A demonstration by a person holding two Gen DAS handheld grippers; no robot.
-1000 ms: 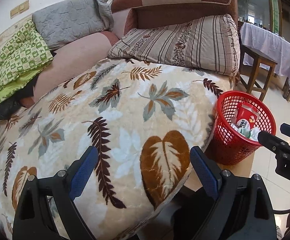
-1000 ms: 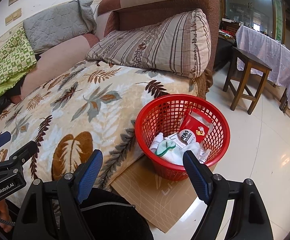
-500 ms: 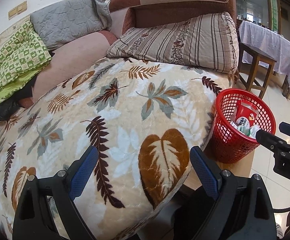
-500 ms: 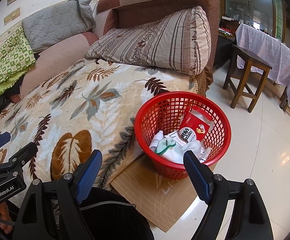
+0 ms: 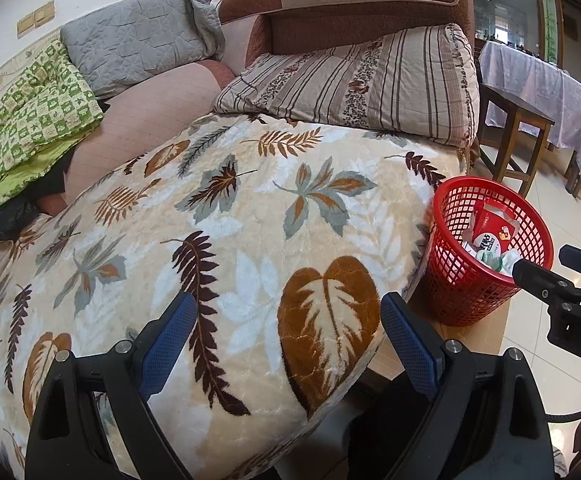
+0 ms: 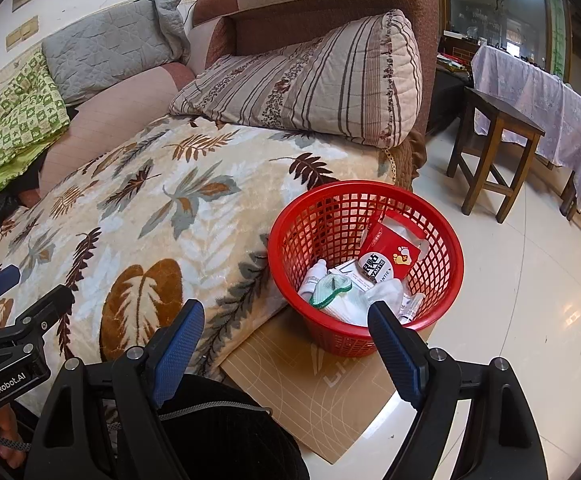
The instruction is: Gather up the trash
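Right wrist view takes in one sofa point(image 6: 330, 12) filling the frame from 9 to 1 o'clock, its seat covered by one leaf-print blanket point(image 6: 162, 216). Three cushions or folded covers lie on it: a striped pillow point(image 6: 314, 84) at 12 o'clock, a grey quilted one point(image 6: 106, 48) at 11 and a green checked quilt point(image 6: 14, 120) at 10. One cloth-draped worktop point(image 6: 538, 96) stands at 2 o'clock with one wooden stool point(image 6: 490, 156) just beside it. One flat cardboard sheet point(image 6: 322, 392) lies on the floor at 6 o'clock, and one red basket point(image 6: 442, 280) stands on it, touching the blanket's edge. Inside the basket sits the trash: a red packet point(image 6: 390, 246), a small white bottle point(image 6: 314, 276) and pale wrappers, perhaps five or six pieces, though the heap is too tangled to count surely. Both claws are spread wide and hold nothing: the right claw point(image 6: 286, 344) hangs before the basket, the left claw point(image 5: 290, 340) over the blanket.
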